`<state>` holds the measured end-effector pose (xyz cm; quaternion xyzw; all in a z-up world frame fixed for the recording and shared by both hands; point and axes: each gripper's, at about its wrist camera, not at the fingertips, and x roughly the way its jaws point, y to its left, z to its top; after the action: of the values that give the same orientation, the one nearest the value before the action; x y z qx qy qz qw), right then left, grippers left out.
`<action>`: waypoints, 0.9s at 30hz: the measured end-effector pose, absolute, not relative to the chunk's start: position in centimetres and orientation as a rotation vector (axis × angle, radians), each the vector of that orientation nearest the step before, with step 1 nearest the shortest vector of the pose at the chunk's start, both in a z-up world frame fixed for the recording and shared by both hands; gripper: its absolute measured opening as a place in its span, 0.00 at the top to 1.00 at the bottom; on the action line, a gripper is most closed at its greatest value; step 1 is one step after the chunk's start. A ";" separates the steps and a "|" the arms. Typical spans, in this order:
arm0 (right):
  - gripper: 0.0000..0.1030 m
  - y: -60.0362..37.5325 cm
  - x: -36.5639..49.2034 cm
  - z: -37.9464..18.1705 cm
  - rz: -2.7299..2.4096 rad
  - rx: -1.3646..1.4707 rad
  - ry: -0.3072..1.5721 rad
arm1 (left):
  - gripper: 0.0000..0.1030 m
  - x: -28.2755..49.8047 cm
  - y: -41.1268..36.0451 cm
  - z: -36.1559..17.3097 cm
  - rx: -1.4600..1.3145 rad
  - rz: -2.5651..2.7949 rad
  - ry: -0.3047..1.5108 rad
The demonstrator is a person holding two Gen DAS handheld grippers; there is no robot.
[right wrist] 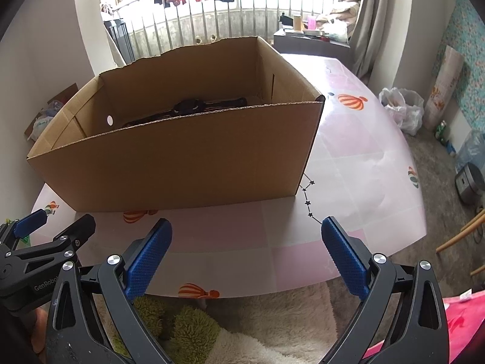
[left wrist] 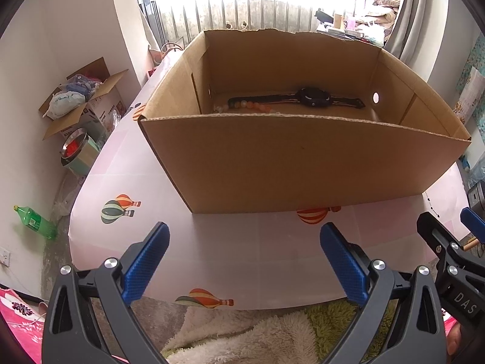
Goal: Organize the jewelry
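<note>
ahead of both gaping, empty hand-held grippers, left (left wrist: pixel 244 261) and right (right wrist: pixel 246 257): star necklace (right wrist: pixel 308 202) beside box (right wrist: pixel 182 163), strung toward right one, nearer.

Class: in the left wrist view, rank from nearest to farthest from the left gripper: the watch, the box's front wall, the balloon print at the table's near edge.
1. Balloon print, between the left gripper's fingers.
2. Box front wall, ahead on the table.
3. Watch, inside the box by its back wall.
</note>
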<state>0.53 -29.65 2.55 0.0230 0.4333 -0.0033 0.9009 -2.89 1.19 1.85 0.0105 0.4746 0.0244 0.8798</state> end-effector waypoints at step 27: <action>0.08 -28.9 0.1 2.6 0.009 0.031 0.905 | 0.05 -2.9 1.3 1.7 0.021 0.037 0.990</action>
<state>0.09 -28.90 2.56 0.0150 0.4374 0.0044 0.8991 -2.88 1.29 1.69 0.0100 0.4750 0.0179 0.8797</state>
